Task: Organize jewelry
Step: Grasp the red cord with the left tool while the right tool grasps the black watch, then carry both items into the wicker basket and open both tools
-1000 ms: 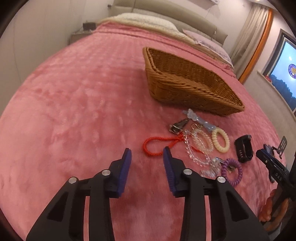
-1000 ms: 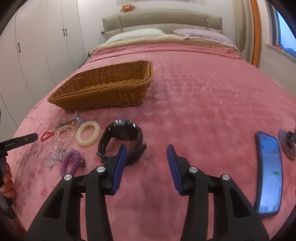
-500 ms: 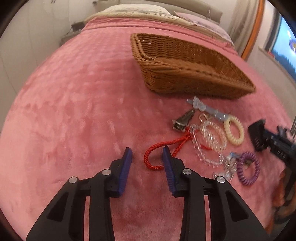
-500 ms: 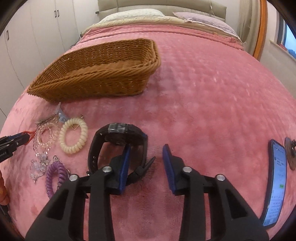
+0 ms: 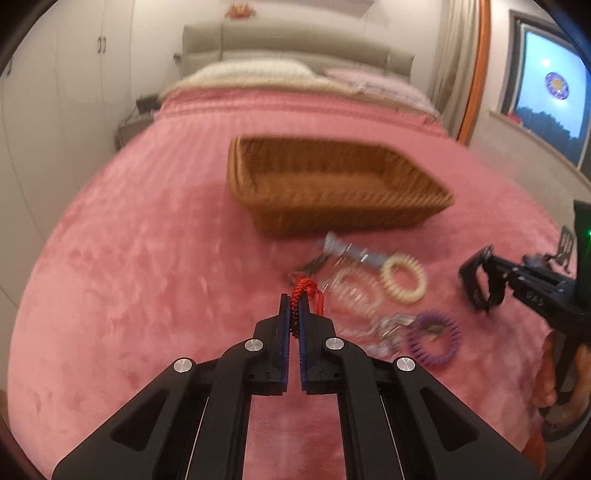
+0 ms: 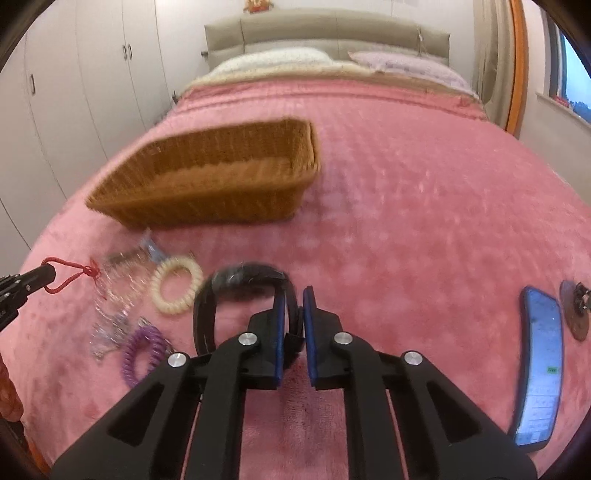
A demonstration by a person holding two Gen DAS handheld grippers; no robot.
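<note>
A pink plush blanket (image 6: pixel 424 192) covers the whole bed, its pile mottled and slightly crushed. At the far end lie a cream pillow (image 6: pixel 273 61) and a pale lilac pillow (image 6: pixel 402 64) against a grey-beige padded headboard (image 6: pixel 325 31). White wardrobe doors (image 6: pixel 85 74) line one side of the room; on the other side an orange-trimmed frame (image 5: pixel 476 70) borders a window (image 5: pixel 550 88) showing a dark blue evening sky.

An empty wicker basket (image 6: pixel 221 177) sits on the blanket, with the jewelry scattered just in front of it. The left gripper (image 5: pixel 294 304) is clamped on the red cord bracelet (image 5: pixel 301 291), whose loop sticks up between the blue pads. Beside it lie clear bead bracelets (image 5: pixel 354 295), a cream spiral band (image 5: pixel 404 280), a purple spiral band (image 5: pixel 434 339) and a pale blue hair clip (image 5: pixel 351 251), all blurred.

The right gripper (image 6: pixel 294 299) is closed on the strap of a black watch (image 6: pixel 243 280), which rests on the blanket near the cream band. Further to the right, well apart from the jewelry, a phone (image 6: pixel 539 369) with a lit screen lies flat, with a small round brown stand (image 6: pixel 574 310) just beyond it.
</note>
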